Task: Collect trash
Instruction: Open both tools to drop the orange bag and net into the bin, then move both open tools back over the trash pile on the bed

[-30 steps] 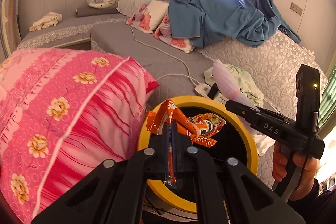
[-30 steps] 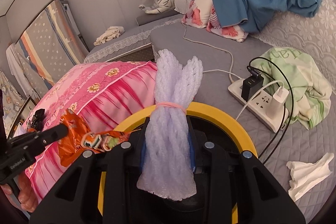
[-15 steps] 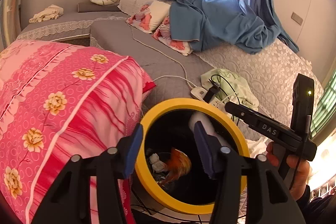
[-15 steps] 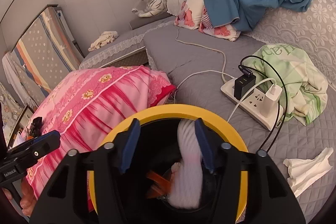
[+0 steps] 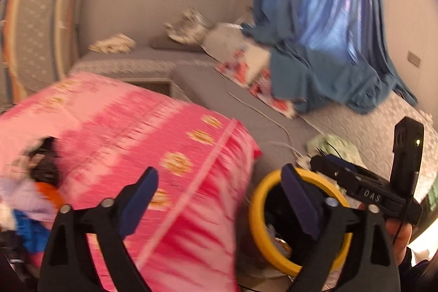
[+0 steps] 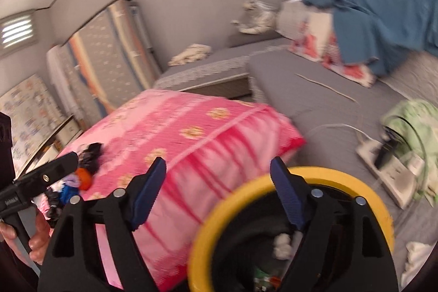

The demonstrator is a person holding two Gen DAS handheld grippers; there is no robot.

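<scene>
Left gripper (image 5: 219, 199): fingers spread wide, empty, over the pink pillow (image 5: 153, 144); small litter heap (image 6: 74, 182), blurred, on the pillow's far-left edge. Right gripper (image 6: 219, 185): fingers spread, empty, above the yellow-rimmed bin (image 6: 364, 196), mouth upward, trash inside. Grey bedding (image 6: 314, 100) lies bare beyond; power strip (image 6: 388, 168) at right.

Both hand-held tools gape wide, nothing between their fingers.

The left black two-finger tool with blue pads (image 5: 219, 196) has its jaws spread far apart; in the right wrist view its body shows at the lower left, gripped by a bare hand (image 6: 35, 234). The right black two-finger tool with blue pads (image 6: 219, 182) is equally splayed, and its handle is held by a hand (image 5: 399, 234) at the lower right of the left wrist view.
</scene>
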